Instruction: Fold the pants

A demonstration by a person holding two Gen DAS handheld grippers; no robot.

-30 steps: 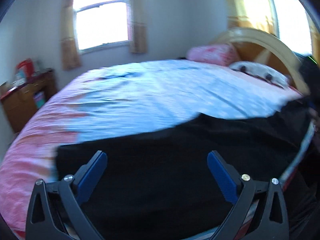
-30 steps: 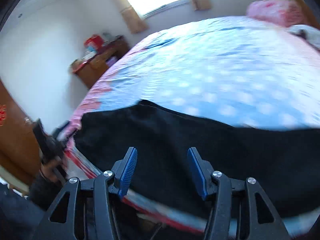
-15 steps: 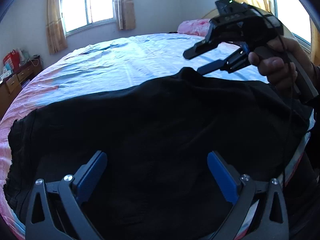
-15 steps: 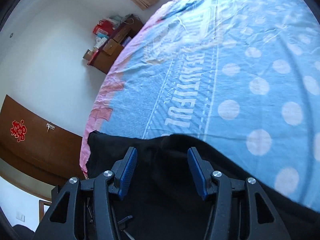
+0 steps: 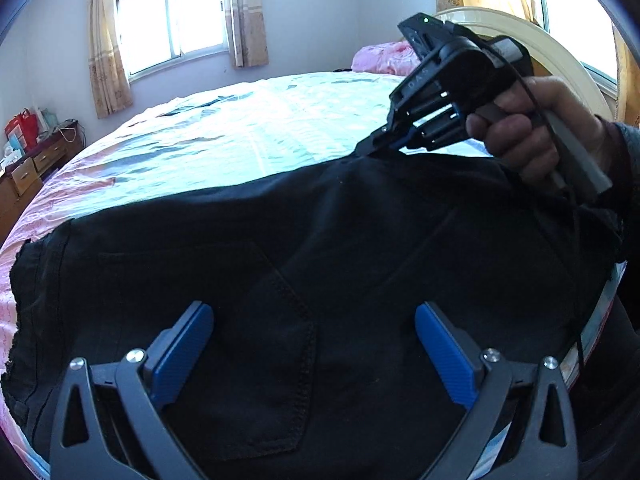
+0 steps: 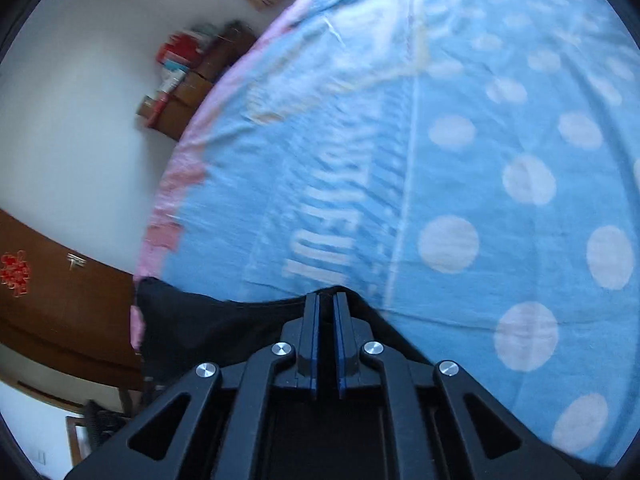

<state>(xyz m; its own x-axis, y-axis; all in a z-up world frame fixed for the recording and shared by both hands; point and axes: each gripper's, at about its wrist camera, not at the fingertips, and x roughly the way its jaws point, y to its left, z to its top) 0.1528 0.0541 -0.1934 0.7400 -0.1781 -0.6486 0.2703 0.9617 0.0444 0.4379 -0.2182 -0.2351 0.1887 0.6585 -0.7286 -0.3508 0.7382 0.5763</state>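
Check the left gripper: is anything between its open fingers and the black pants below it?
Nothing visible. The left gripper hangs open right over the black pants, only bare cloth between its fingers. The right gripper is off at the far edge, shut on the pants, clear of the left one's path.

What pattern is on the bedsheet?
Blue bedsheet with pale polka dots and a pink border; clearest in the right wrist view.

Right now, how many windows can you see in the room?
2. One window sits on the far wall left of the bed, flanked by curtains; the second window is behind the headboard at right. Others may lie outside these views.
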